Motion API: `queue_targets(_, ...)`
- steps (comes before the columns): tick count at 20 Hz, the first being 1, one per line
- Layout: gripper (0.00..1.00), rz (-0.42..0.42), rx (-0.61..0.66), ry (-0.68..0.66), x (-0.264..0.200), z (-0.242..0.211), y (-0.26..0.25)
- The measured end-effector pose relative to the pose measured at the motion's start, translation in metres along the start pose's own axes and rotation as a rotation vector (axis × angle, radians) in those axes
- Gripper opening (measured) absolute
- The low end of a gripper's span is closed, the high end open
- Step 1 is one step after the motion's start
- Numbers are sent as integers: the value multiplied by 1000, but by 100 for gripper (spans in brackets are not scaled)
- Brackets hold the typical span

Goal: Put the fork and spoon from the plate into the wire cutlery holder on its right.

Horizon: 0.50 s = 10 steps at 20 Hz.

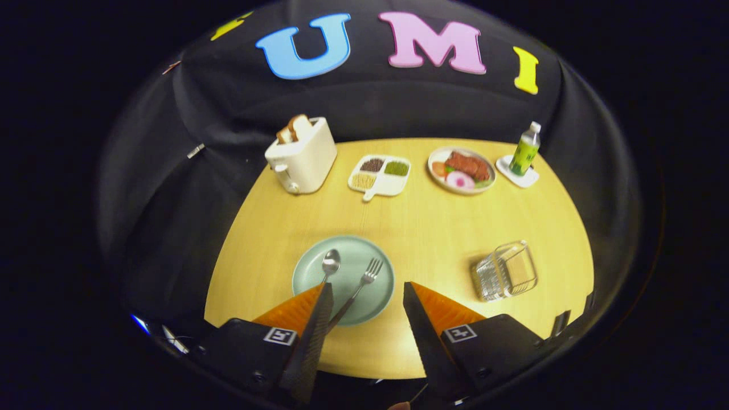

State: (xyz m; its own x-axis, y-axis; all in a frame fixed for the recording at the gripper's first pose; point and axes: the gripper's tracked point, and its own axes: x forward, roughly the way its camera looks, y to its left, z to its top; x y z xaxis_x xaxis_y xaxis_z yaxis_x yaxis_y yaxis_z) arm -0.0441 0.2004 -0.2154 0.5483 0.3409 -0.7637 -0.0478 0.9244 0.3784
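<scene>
Hand-held gripper (367, 293), wedge-shaped fingers, black housings with square coded markers, screws.

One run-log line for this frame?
gripper open, above plate | fork, spoon on plate | holder right, empty | nothing grasped

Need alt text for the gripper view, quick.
The gripper hangs open above a pale green round plate holding a metal spoon and metal fork on a wooden table. A clear wire cutlery holder lies right of the plate.
</scene>
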Motion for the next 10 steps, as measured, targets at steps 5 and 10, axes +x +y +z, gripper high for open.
queue_targets(5,72,18,75,179,63,-44,23)
queue_targets(10,62,-35,86,283,107,-76,21)
